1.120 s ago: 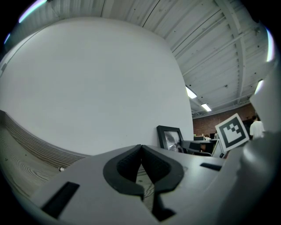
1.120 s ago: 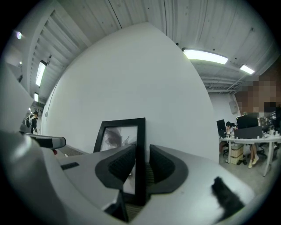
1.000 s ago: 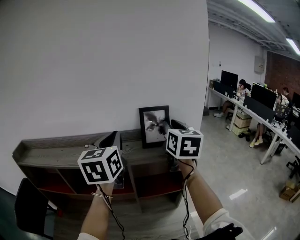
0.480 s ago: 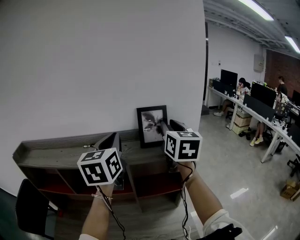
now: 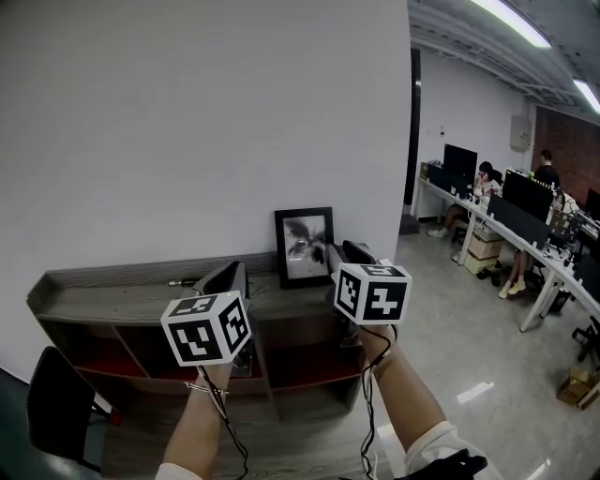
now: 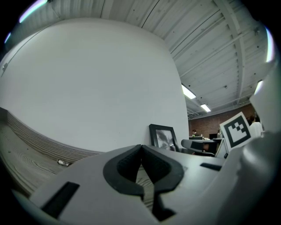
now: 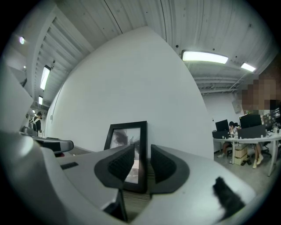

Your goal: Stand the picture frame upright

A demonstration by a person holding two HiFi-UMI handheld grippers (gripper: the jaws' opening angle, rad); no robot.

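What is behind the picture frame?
The plain white wall stands right behind the picture frame. The frame covers its own back, so any stand, or contact with the wall, cannot be seen.

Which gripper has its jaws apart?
The right gripper: its jaws stand apart, with the frame's right edge seen in the gap. The left gripper's jaws meet at their tips.

One frame (image 5: pixel 305 246), one shelf unit (image 5: pixel 112 305) and one small metal piece (image 6: pixel 63 162) on its top. Two grippers: the left gripper (image 6: pixel 141 148) and the right gripper (image 7: pixel 142 154). Beyond are two ceiling lights (image 5: pixel 511 21), one dark chair (image 5: pixel 56 412) and at least three people (image 5: pixel 486 175).
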